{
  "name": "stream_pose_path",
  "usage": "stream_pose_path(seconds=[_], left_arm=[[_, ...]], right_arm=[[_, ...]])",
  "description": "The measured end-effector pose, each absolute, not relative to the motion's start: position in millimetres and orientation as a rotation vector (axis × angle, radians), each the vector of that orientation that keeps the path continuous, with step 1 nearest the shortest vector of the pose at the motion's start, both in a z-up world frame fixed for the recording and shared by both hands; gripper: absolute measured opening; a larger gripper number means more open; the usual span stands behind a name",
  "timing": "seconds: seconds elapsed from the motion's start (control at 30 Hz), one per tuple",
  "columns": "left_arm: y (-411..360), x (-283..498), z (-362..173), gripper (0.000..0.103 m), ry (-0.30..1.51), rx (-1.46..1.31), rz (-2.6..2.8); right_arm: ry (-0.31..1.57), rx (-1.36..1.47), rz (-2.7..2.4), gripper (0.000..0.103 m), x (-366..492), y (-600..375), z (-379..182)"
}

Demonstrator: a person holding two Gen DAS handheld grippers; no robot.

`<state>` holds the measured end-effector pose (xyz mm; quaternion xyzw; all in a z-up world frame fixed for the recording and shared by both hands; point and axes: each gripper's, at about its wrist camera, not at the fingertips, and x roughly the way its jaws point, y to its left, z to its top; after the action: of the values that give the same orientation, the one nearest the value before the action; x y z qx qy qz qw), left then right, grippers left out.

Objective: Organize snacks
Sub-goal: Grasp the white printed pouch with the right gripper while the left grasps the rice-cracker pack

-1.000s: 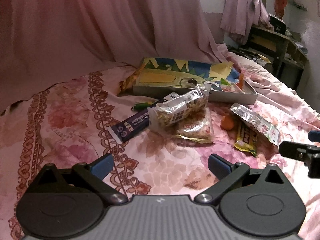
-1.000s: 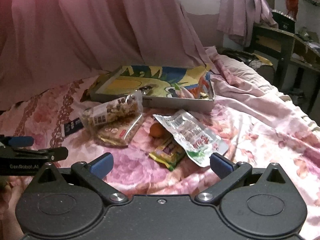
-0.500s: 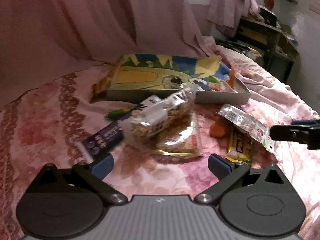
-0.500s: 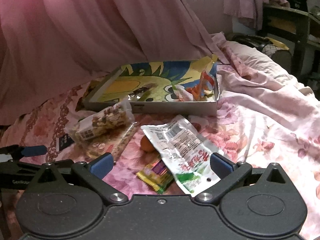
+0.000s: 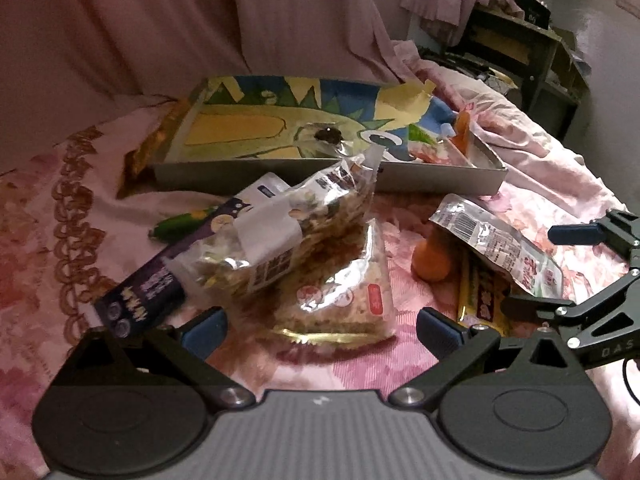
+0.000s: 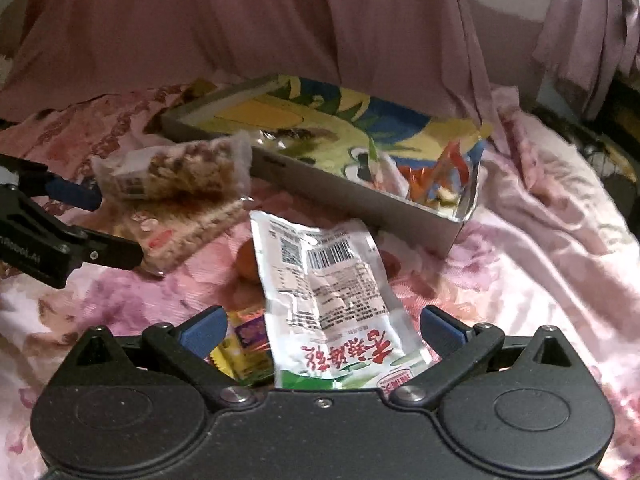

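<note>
Snack packets lie in a heap on a pink flowered bedspread in front of a shallow cartoon-printed tray (image 5: 320, 178) (image 6: 360, 200). My left gripper (image 5: 320, 326) is open just before a clear triangular rice-cracker packet (image 5: 340, 296); a clear bag of mixed nuts (image 5: 280, 236) (image 6: 176, 168) leans over it, on top of a dark purple bar (image 5: 140, 296). My right gripper (image 6: 320, 326) is open with a silver and green packet (image 6: 328, 292) (image 5: 496, 248) lying between its fingers, beside a yellow wrapped bar (image 6: 244, 344) (image 5: 480, 296) and an orange round item (image 5: 430, 260) (image 6: 246, 260).
A green wrapped stick (image 5: 180, 226) lies left of the heap. Orange and red packets (image 6: 444, 172) sit in the tray's right end. Pink curtain cloth hangs behind the tray. A dark desk (image 5: 520, 52) stands at the far right beyond the bed.
Both grippers have moved forward and down toward the heap. The silver packet now lies between my right gripper's fingers, and the triangular packet sits just ahead of my left one.
</note>
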<state>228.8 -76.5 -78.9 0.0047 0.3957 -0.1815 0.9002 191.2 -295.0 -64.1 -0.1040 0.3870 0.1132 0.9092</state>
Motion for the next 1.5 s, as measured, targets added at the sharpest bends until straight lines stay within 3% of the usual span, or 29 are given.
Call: stream_pose_path(seconds=[0.47,0.53,0.87,1.23,1.37,1.5], left_arm=[[-105.6,267.8,-95.2,0.103,0.896,0.07,-0.36],[-107.2,269.1,-95.5,0.102,0.896,0.085,-0.364],[-107.4,256.2,-91.4,0.079,0.87,0.14,-0.341],[-101.1,226.6,-86.6,0.078,0.927,0.129,-0.363],[-101.4,227.7,-86.8,0.079,0.945,0.123,-0.363],[-106.6,236.9,-89.3,0.087,0.961,0.122,-0.366]], right_arm=[[0.884,-0.025,0.234,0.102,223.5,-324.1,-90.7],[0.872,-0.012,0.235,0.099,222.5,-325.2,-89.0],[0.827,-0.072,0.233,0.081,212.0,-313.9,-79.2],[0.85,0.002,0.226,0.062,203.5,-313.7,-72.4],[0.855,0.0,0.233,0.063,200.4,-311.9,-72.1],[0.877,0.016,0.233,0.075,201.3,-310.9,-76.5]])
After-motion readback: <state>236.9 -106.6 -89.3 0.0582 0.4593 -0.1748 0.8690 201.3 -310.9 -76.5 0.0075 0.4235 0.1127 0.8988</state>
